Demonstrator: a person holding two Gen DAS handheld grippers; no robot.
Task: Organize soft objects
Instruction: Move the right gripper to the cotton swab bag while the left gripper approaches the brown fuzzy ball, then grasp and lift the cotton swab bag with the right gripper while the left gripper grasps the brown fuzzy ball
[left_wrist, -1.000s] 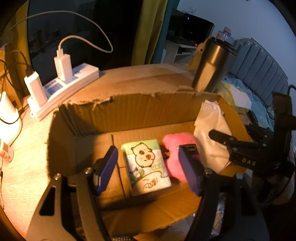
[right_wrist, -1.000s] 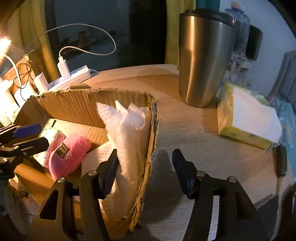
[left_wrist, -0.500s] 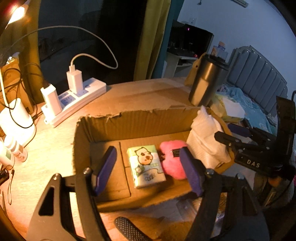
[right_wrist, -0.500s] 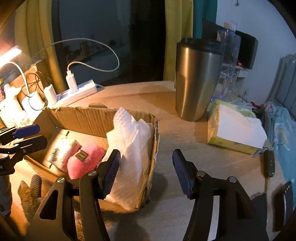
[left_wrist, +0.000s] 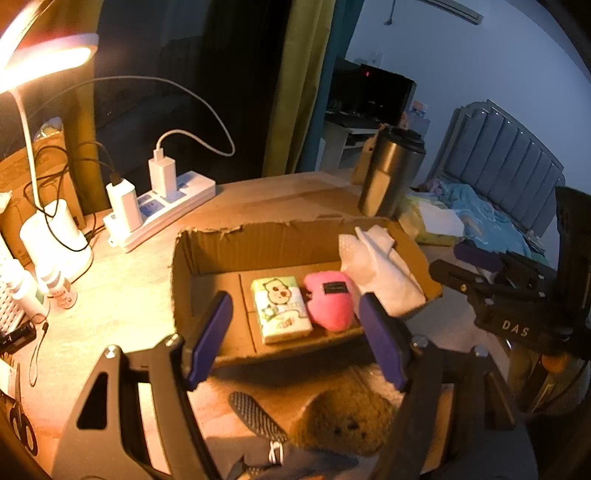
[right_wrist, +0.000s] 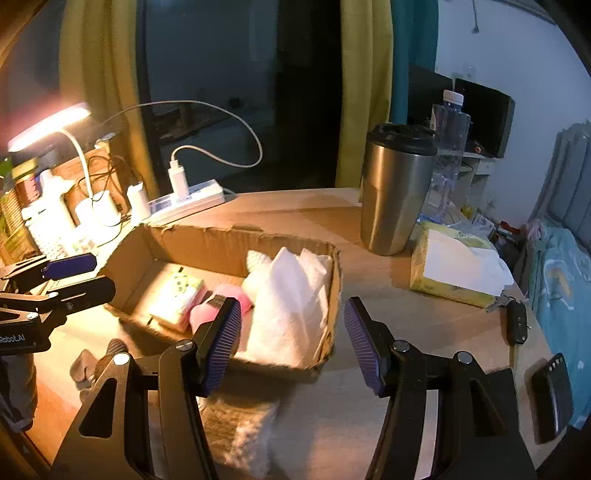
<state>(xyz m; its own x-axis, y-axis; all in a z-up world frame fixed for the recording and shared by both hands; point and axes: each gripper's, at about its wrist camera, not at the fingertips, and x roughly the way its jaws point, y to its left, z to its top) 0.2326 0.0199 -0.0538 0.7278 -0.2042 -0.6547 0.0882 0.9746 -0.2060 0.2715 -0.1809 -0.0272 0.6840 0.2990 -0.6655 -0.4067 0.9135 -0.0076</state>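
Cardboard box (left_wrist: 207, 254): open-topped, low, with ragged torn edges; it sits on the wooden table (left_wrist: 122, 284) and holds three soft things in a row.
Table: lit warm from the left by a desk lamp (left_wrist: 48, 55); a white power strip (left_wrist: 173, 203) with two chargers plugged in lies beyond the box.
Steel tumbler (right_wrist: 397, 192): upright with a dark lid, beyond the box's far right corner, apart from it; a clear water bottle (right_wrist: 448, 147) stands just behind.
Tissue pack, yellow (right_wrist: 458, 269): on the table to the right of the box, white sheet pulled up from it.
White paper towel (left_wrist: 380, 269): bunched at the right end of the box, rising above the rim.
Cartoon tissue packet (left_wrist: 280, 310): flat on the box floor, near the middle.
Pink plush (left_wrist: 330, 301): lies between the packet and the paper towel, just beside both, dark label on top.
Left gripper (left_wrist: 295, 336): above the near edge of the box, jaws spread wide, nothing between the blue pads.
Right gripper (right_wrist: 291, 343): over the box's near right corner, jaws apart, gripping nothing.
Car key (right_wrist: 515, 321): on the table's right side, near the yellow tissue pack.
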